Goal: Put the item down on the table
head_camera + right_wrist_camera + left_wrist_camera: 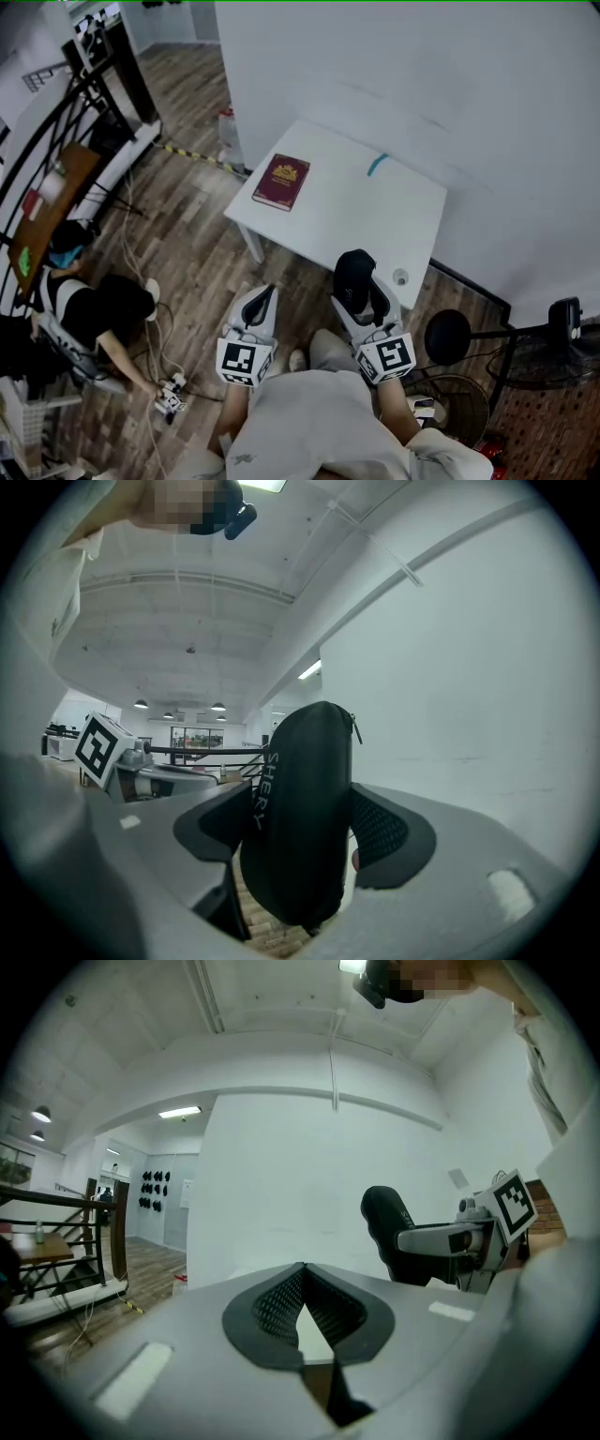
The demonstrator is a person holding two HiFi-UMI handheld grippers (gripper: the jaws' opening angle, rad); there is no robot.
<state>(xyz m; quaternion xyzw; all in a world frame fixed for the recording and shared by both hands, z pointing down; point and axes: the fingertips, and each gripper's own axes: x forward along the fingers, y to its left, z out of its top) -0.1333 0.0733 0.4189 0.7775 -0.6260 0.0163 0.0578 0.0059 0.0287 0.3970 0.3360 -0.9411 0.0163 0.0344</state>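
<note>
A small white desk (356,216) stands against a white wall (422,84), ahead of both pairs of fingers, on a wood-plank floor (187,253). On the desk, a maroon book (281,182) with a gold emblem lies at the corner ahead and to the left of the left gripper's fingers. A thin teal stick-like thing (377,164) lies near the far edge, well ahead of the right gripper's fingers. A small round white object (400,277) sits at the near corner, just right of the right fingers. Off to the left, well away from the left fingers, a person (103,309) sits on the floor among cables, beside a dark railing (47,131).

The left gripper (302,1267) is clenched. Its fingers (272,1302) meet at the tips with nothing between them, and they stand short of the desk's near edge, over the floor.

The right gripper (298,822) grasps a black zip case (300,761). Its fingers (380,827) are spread wide around the case's body and press it from both sides. The case runs out past the fingertips, with its zip pull at the far end. In the head view the case (352,272) is held at the desk's near edge. In the right gripper view, floor planks show below it, so it is not set down.
</note>
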